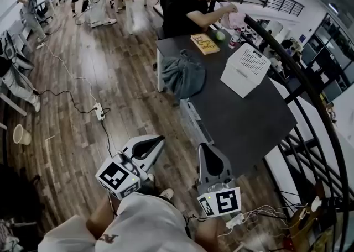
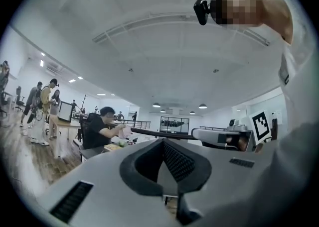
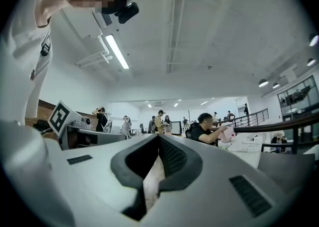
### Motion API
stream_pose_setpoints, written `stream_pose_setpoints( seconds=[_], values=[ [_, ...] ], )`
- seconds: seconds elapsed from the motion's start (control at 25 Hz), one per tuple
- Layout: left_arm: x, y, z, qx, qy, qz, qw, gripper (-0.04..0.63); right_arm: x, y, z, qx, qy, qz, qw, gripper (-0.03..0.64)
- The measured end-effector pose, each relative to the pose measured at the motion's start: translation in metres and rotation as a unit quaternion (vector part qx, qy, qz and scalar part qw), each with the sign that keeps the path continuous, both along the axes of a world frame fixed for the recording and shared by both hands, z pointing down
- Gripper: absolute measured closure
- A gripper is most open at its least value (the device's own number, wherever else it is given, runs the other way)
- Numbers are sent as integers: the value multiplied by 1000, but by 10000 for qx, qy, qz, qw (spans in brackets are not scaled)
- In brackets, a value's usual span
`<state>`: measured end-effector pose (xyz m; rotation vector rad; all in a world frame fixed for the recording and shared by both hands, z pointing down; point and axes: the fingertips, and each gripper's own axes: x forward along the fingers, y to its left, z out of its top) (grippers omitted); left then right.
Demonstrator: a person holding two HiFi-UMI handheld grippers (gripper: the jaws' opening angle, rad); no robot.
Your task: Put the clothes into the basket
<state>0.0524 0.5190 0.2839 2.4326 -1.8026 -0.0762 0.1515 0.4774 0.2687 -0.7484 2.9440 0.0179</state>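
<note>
The left gripper [image 1: 159,140] and right gripper [image 1: 206,148] have their jaws together and hold nothing, well apart from the clothes [image 1: 183,75]. If the jaws arrive unopened, they could push the clothes off the table [image 1: 243,118] edge instead of lifting them toward the basket [image 1: 246,68].

**Head view:** the camera sits high, on the head of the wearer [image 1: 144,223], and faces forward and steeply down. The left gripper [image 1: 148,145] and right gripper [image 1: 211,159] are close, at lower centre. The dark worktop [image 1: 243,118] lies well beyond them, at centre right.

**Left gripper view:** the camera sits low on that gripper and faces along its jaws, roughly level. The wearer is close, at upper right.

**Right gripper view:** the same arrangement, with the wearer close at upper left.

**Shared ground:** all three views take in the seated person [image 1: 185,8] at the worktop's far end. The head view and right gripper view both take in the white basket [image 3: 246,146].
</note>
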Motion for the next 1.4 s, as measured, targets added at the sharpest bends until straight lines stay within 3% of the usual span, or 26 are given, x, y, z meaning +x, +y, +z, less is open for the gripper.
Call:
stream_pose_setpoints(
  seconds=[0.4,1.0,1.4],
  values=[
    [-27,-28,6,10,78,-29,10000,591,-30,-26,9,-75,95,-67,9999,597],
    [-92,-102,10,111,324,435,9985,591,-89,-81,2,17,189,280,9994,597],
    [-104,-142,25,-74,288,212,9993,591,-102,-128,20,-139,265,116,9995,597]
  ],
)
